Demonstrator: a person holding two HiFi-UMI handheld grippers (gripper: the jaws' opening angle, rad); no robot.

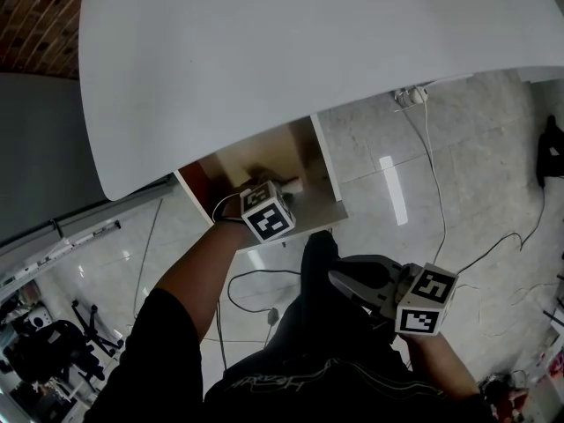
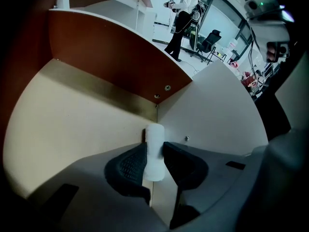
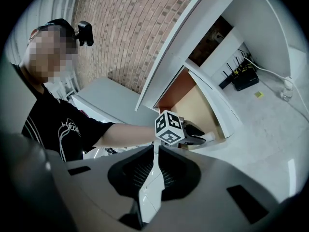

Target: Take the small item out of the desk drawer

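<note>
The desk drawer (image 1: 328,179) stands pulled out under the white desk top (image 1: 308,60). My left gripper (image 1: 284,187) reaches steeply down into it, its marker cube (image 1: 267,212) on top. A small white cylinder (image 2: 155,149) stands upright in the drawer's corner with the left gripper (image 2: 154,167) shut on it, both dark pads (image 2: 126,167) pressing its sides. The same small item (image 1: 294,184) shows beside the cube in the head view. My right gripper (image 1: 340,278) hovers low at the right, away from the drawer, jaws shut (image 3: 155,159) with nothing held.
The drawer's brown back wall (image 2: 111,52) and pale side wall (image 2: 217,110) close in on the item. Cables (image 1: 432,166) and a power strip (image 1: 411,97) lie on the tiled floor. Another person (image 2: 183,13) stands far off by office chairs (image 2: 208,40).
</note>
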